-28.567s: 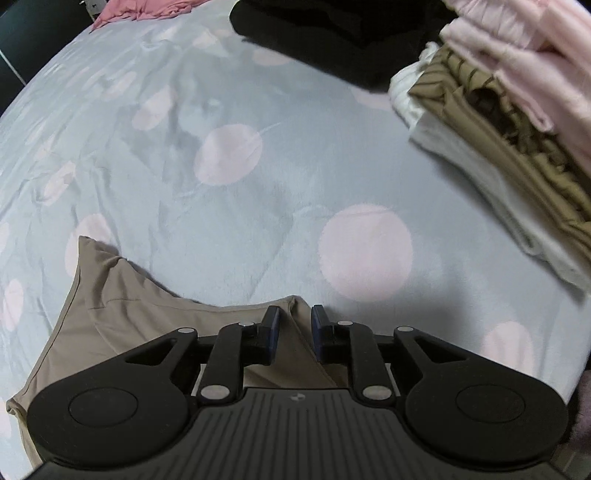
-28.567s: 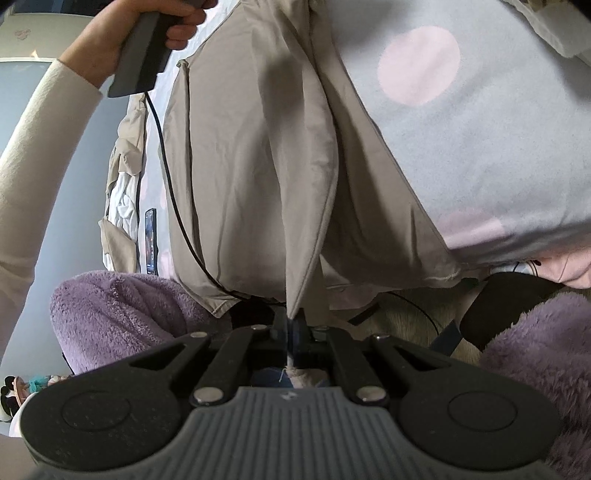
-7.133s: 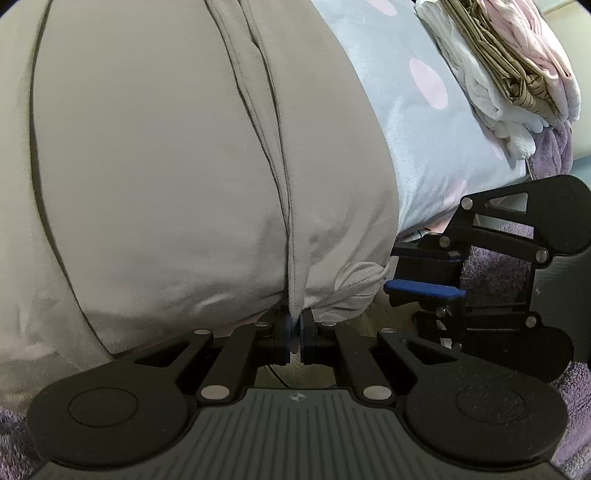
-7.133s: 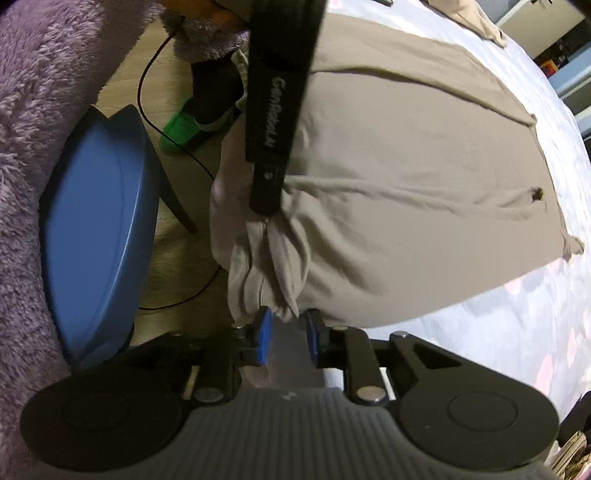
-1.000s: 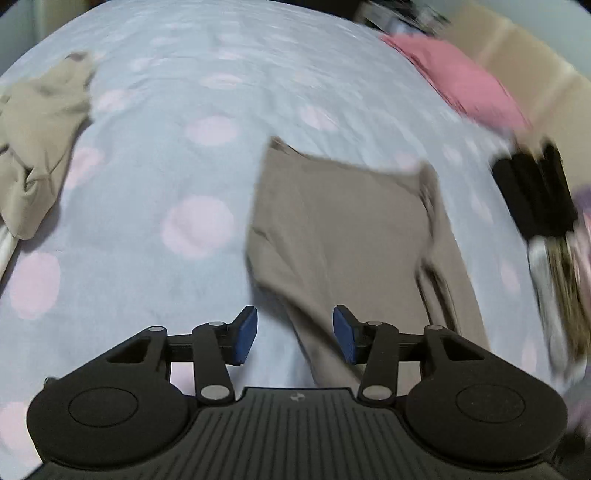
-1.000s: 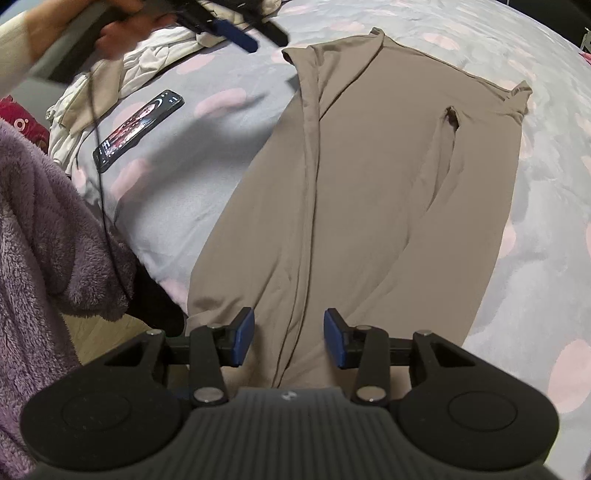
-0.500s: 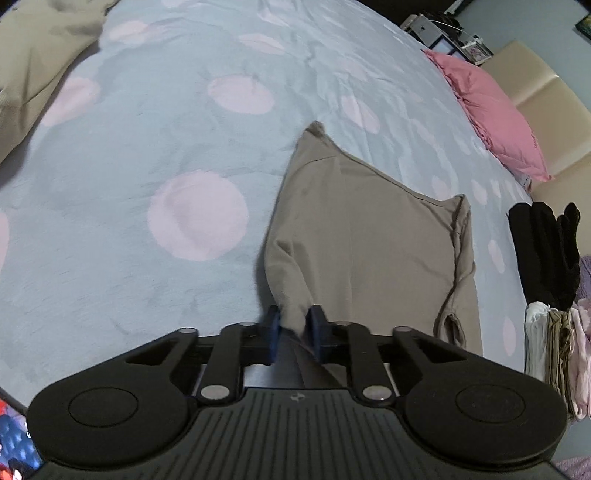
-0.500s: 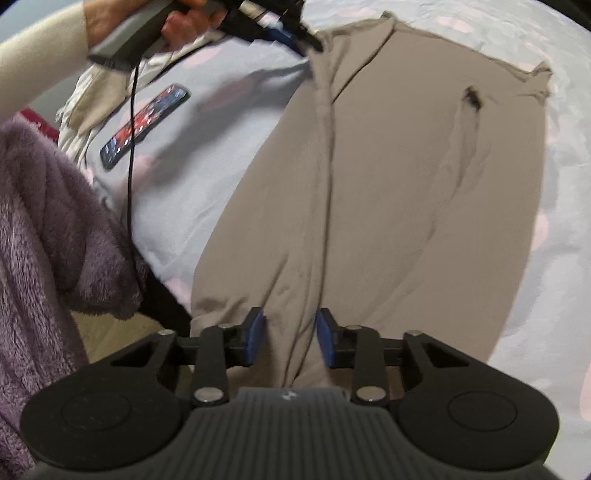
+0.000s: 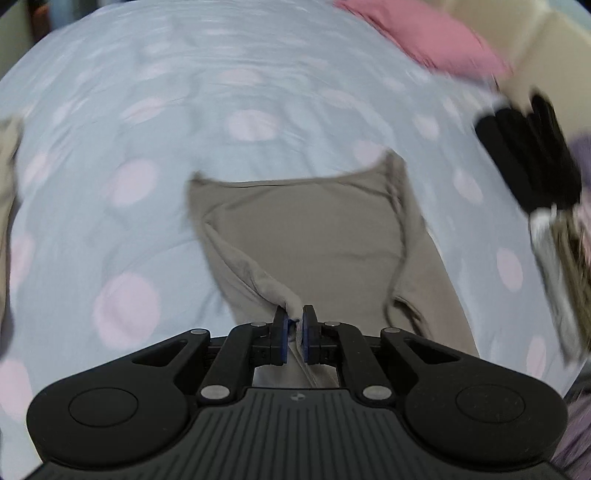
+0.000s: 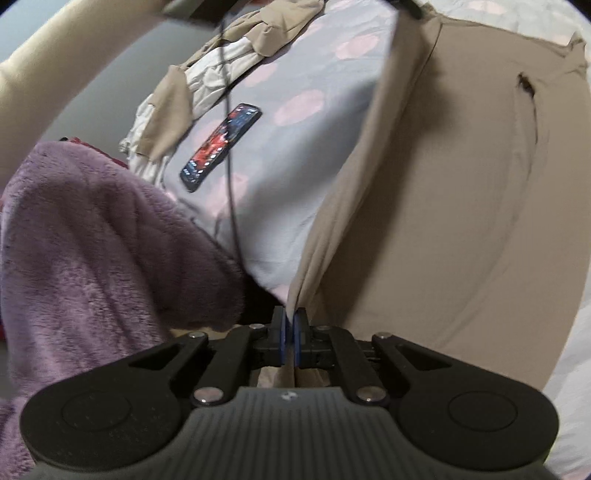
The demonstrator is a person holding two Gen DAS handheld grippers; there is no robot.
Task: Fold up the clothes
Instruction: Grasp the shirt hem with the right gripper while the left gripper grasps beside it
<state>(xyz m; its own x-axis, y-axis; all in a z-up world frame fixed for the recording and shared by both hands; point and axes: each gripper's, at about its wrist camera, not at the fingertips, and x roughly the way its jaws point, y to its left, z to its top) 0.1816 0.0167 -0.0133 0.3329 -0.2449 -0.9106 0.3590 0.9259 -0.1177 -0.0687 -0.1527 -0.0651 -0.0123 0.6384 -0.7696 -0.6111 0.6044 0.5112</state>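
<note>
Left wrist view shows the left gripper (image 9: 294, 321) tilted steeply down, its fingers (image 9: 279, 334) clenched on a lifted fold of the beige garment (image 9: 314, 229) lying on the bed (image 9: 110, 129). Right gripper (image 10: 290, 325) fingers pinch its near edge.

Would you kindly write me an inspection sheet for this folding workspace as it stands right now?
Surface: bed sheet, pale blue with pink dots, lightly wrinkled.
Job's things: tan garment spread flat, one long edge lifted.
Clutter: phone lying on the sheet, screen lit; heap of beige and white clothes; stack of folded clothes with a black item beside it; pink pillow.
Grippers: left gripper shut on the tan garment's edge; right gripper shut on the same edge nearer the person.
Cables: black cable hanging across the sheet.
Surroundings: purple fleece; cream sleeve.
</note>
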